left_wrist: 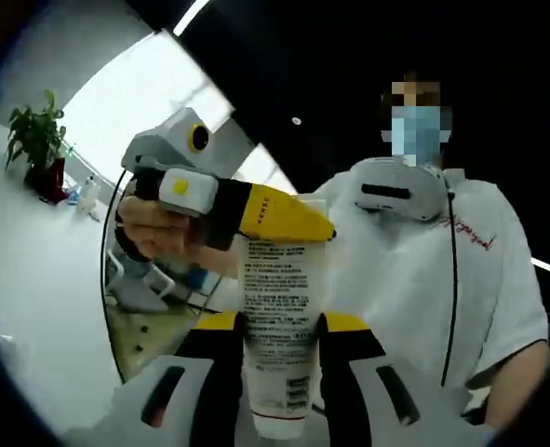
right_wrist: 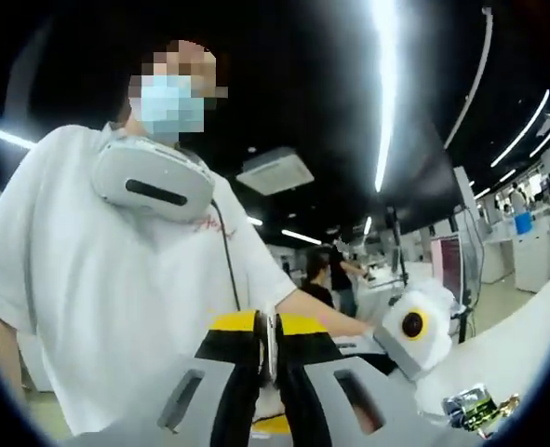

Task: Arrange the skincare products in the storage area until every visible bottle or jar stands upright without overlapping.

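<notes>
Plainly, the white tube [left_wrist: 276, 326] stood lengthwise along the left gripper [left_wrist: 278, 346], pinched at mid-body between its jaws, raised in the air before the person. From its far end the right gripper [left_wrist: 256, 212] clamped the tube's flat crimp [right_wrist: 271, 343], both grippers equally near.

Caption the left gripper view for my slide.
White tube clamped between the left gripper and, at its top, the right gripper.

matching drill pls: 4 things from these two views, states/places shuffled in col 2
1 left gripper
2 right gripper
3 white tube
4 potted plant

a shut on the tube's thin top edge
b far off on a white surface
c held at both ends, printed text showing
d clamps the tube's lower body

Pairs: 1-d, 2-a, 3-c, 4-b
</notes>
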### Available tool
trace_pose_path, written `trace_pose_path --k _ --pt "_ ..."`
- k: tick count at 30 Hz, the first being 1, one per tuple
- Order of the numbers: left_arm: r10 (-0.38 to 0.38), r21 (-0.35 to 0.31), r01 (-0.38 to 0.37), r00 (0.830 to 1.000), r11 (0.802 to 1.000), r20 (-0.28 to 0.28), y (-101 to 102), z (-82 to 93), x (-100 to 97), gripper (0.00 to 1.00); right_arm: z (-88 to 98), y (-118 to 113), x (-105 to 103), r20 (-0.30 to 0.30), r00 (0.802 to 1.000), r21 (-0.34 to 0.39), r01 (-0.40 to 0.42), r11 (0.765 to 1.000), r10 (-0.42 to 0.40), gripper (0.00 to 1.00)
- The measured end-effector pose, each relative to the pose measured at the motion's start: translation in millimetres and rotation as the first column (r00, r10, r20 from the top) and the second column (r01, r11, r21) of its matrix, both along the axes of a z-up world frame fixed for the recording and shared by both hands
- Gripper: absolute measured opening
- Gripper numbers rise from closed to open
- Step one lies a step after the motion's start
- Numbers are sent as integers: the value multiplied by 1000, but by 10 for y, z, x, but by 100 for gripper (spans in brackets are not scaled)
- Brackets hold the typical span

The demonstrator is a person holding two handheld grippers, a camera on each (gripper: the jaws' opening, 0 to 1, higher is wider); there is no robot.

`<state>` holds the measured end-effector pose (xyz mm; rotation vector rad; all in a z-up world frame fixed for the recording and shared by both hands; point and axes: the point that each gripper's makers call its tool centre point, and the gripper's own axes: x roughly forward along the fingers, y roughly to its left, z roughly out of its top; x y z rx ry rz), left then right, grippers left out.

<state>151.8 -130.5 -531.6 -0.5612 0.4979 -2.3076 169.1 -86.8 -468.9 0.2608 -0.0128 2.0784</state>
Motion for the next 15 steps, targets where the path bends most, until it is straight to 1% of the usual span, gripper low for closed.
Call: trace_pose_path --k 2,3,4,5,6,8,9,10,11,13,14,15 --pt "3 9 -3 1000 1000 0 13 -13 -5 27 -4 7 -26 16 1000 -19 1 1000 -1 4" --pt "24 10 -24 1000 1000 7 19 -28 26 27 -32 12 7 37 999 -40 28 999 -26 4" --pt "37 12 -37 999 999 10 13 -34 44 28 -46 5 23 41 998 -58 44 997 -42 4" --pt "82 25 -83 997 996 11 -9 -50 105 28 -65 4 61 49 997 -75 70 995 -67 4" --pt "109 38 -110 994 993 13 -21 -61 145 28 -85 3 116 63 993 -89 105 990 -100 4" --pt "175 65 -177 984 982 41 -46 -103 237 29 -144 7 200 81 986 -133 158 978 -149 4" --pt "219 77 -224 974 972 66 -67 -130 296 29 -167 13 243 91 981 -147 185 972 -173 4" --pt "241 100 -248 967 964 78 -74 -163 326 29 -191 8 261 96 979 -163 195 967 -181 4" --pt "258 106 -268 961 958 95 -74 -181 343 28 -215 6 284 107 975 -175 209 962 -193 4" --pt "319 129 -341 933 931 163 -91 -266 405 26 -300 -11 340 137 967 -217 241 946 -215 4" --pt "358 142 -390 911 910 205 -105 -318 441 26 -341 -24 341 133 968 -237 238 942 -211 4" --pt "383 141 -422 893 896 237 -114 -345 467 25 -373 -23 374 147 963 -243 258 935 -227 4"
